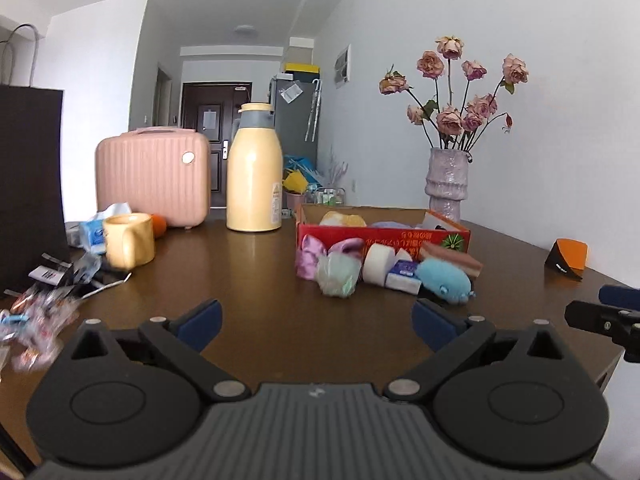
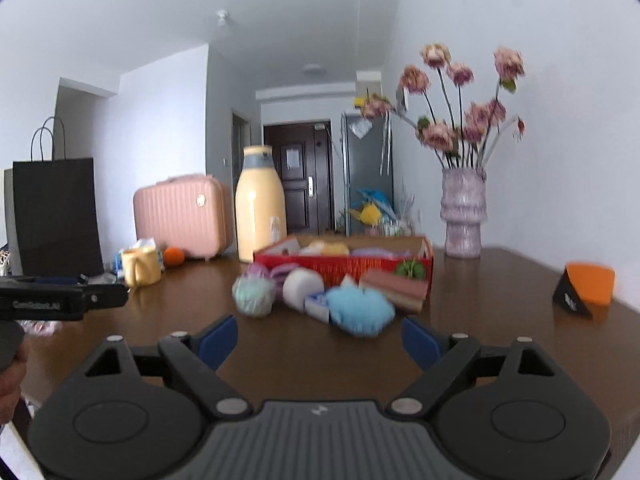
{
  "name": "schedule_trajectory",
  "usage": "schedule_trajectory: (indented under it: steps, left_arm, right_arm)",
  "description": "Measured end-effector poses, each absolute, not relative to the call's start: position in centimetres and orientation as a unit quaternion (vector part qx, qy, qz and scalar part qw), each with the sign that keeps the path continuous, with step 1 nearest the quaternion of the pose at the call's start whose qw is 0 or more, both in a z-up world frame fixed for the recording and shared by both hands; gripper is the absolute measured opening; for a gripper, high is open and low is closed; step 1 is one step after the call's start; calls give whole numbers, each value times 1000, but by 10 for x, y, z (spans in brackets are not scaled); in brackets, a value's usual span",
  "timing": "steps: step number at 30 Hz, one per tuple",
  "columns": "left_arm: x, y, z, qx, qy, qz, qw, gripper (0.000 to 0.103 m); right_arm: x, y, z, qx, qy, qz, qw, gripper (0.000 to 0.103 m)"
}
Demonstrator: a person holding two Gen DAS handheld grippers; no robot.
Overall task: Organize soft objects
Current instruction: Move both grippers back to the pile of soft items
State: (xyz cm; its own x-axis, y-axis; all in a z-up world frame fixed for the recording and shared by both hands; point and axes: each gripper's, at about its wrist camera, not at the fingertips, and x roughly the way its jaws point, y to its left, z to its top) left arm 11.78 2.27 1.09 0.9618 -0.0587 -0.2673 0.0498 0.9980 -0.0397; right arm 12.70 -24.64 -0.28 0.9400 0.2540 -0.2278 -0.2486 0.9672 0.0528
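A red cardboard box [image 1: 382, 236] [image 2: 344, 262] stands on the brown table [image 1: 256, 276] with soft things inside. In front of it lie a blue plush [image 1: 444, 280] [image 2: 360, 308], a pale green mesh puff [image 1: 338, 276] [image 2: 253, 294], a purple satin piece [image 1: 310, 258], a white round sponge [image 1: 378, 266] [image 2: 302, 288], a tissue pack [image 1: 404, 276] and a layered brown sponge [image 1: 450, 258] [image 2: 400, 288]. My left gripper [image 1: 316, 320] is open, short of the pile, nothing between its blue pads. My right gripper [image 2: 320, 340] is also open and empty, just before the blue plush.
A yellow thermos [image 1: 254, 172] [image 2: 260, 208], pink case [image 1: 154, 176], yellow mug [image 1: 128, 240] and wrappers [image 1: 36, 308] fill the left side. A vase of roses [image 1: 448, 182] [image 2: 463, 216] stands back right, an orange-black card [image 1: 568, 258] beside it. A black bag [image 2: 56, 216] is far left.
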Motion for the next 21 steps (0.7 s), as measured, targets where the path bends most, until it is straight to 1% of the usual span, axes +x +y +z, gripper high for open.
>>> schedule_trajectory:
  steps: [5, 21]
  left_arm:
    - [110, 27, 11, -11, 126, -2, 992, 103]
    - [163, 11, 4, -6, 169, -28, 985, 103]
  right_arm:
    - [112, -251, -17, 53, 132, 127, 982, 89]
    - [144, -252, -20, 55, 160, 120, 978, 89]
